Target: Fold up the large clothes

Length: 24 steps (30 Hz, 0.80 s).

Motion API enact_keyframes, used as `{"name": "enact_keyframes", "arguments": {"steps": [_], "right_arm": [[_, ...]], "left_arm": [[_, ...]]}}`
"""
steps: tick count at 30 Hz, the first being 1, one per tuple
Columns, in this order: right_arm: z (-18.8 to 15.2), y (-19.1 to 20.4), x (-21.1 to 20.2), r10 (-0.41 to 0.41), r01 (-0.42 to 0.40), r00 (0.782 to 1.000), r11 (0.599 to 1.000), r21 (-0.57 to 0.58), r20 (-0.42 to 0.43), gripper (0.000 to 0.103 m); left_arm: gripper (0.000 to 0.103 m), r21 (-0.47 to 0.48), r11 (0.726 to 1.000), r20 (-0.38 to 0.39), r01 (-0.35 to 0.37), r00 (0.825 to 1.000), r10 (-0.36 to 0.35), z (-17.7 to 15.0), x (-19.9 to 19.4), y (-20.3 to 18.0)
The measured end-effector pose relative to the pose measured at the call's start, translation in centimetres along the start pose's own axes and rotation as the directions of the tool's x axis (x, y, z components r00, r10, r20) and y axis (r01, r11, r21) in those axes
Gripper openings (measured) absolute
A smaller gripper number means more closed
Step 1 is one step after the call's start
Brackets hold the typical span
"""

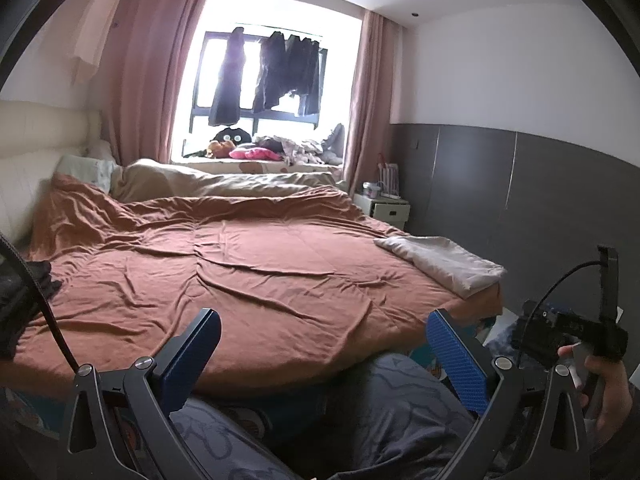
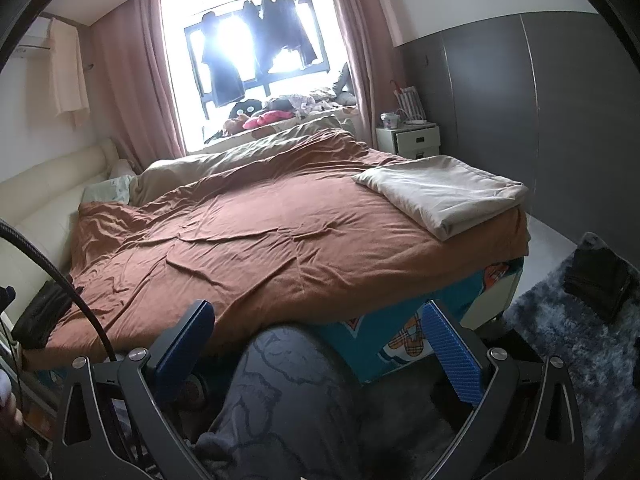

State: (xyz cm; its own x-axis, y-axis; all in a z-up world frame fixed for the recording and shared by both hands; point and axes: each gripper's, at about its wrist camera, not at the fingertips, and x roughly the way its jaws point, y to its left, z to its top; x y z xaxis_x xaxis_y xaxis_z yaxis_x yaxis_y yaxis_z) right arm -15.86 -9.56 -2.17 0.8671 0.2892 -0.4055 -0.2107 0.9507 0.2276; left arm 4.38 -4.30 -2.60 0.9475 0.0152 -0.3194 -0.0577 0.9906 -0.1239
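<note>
A dark, crumpled garment (image 1: 24,292) lies on the left edge of the bed, seen also in the right wrist view as a black garment (image 2: 44,312). A folded beige cloth (image 1: 440,264) rests on the bed's near right corner, and the right wrist view shows the same beige cloth (image 2: 444,196). My left gripper (image 1: 324,332) hangs open over the bed's near edge with nothing between its blue pads (image 1: 456,356). My right gripper (image 2: 318,320) is open too, empty, above the person's knee. Both are well short of the garments.
A rust-brown duvet (image 1: 248,264) covers the bed. The person's leg in grey patterned trousers (image 2: 288,392) is under the grippers. A hand (image 1: 604,384) grips the other device. A folded black item (image 2: 600,280) lies on a shaggy blue-grey rug (image 2: 560,340). A white nightstand (image 2: 412,140) stands by the grey wall.
</note>
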Motion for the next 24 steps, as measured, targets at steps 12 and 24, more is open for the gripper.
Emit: {"name": "enact_keyframes", "arguments": {"steps": [12, 24], "right_arm": [[0.1, -0.4, -0.8, 0.005, -0.005, 1.000, 1.000, -0.007, 0.016, 0.103], [-0.1, -0.4, -0.8, 0.010, -0.010, 1.000, 1.000, -0.014, 0.014, 0.103]], "left_arm": [[0.103, 0.026, 1.000, 0.014, 0.006, 1.000, -0.006, -0.2, -1.1, -0.8], [0.103, 0.025, 1.000, 0.019, 0.014, 1.000, -0.014, -0.5, -1.7, -1.1]]}}
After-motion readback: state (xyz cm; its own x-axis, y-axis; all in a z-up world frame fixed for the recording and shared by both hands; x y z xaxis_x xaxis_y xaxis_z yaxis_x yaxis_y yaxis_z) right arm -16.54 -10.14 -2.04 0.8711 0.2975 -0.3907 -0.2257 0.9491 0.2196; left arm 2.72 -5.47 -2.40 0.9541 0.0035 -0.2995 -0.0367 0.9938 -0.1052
